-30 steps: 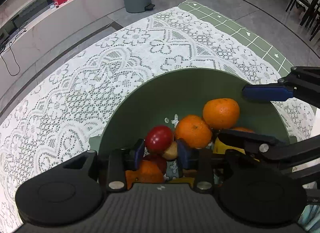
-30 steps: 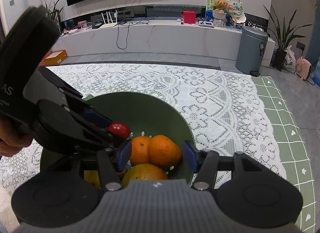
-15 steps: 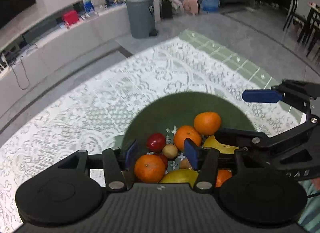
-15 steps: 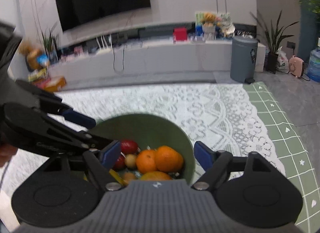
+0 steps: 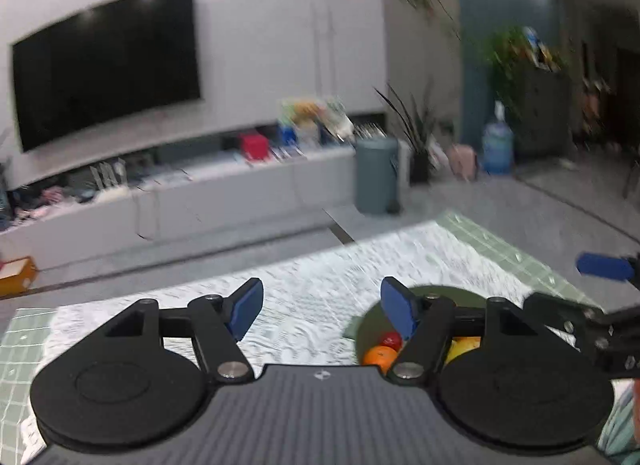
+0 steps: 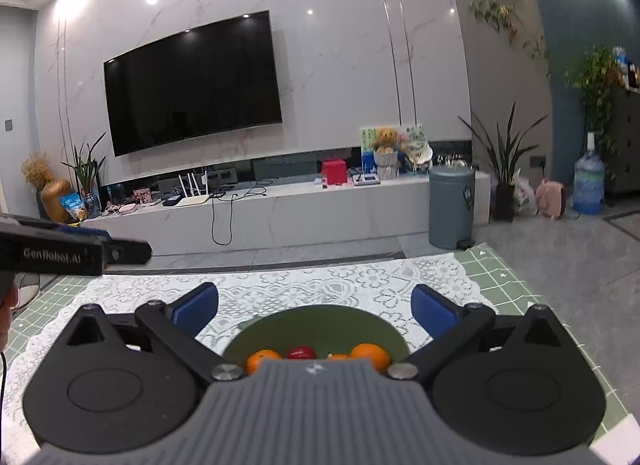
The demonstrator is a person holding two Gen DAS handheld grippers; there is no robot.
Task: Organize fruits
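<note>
1. Our left tool point(image 5: 322, 311) and right tool point(image 6: 314, 307) are both opening, nothing between them.
2. Fruit sits in the bowl point(image 6: 320, 321); swinging a tool low could knock the bowl off the bench point(image 6: 320, 277).

green bowl point(image 6: 316, 323) on lace tablecloth point(image 6: 320, 281)

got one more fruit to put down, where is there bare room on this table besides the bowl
Free: the lace tablecloth beyond the green bowl, up to the table's far edge, and the cloth left of the bowl. The checked green mat to the right is bare too. Crowded: the bowl, with oranges and a red fruit.
</note>
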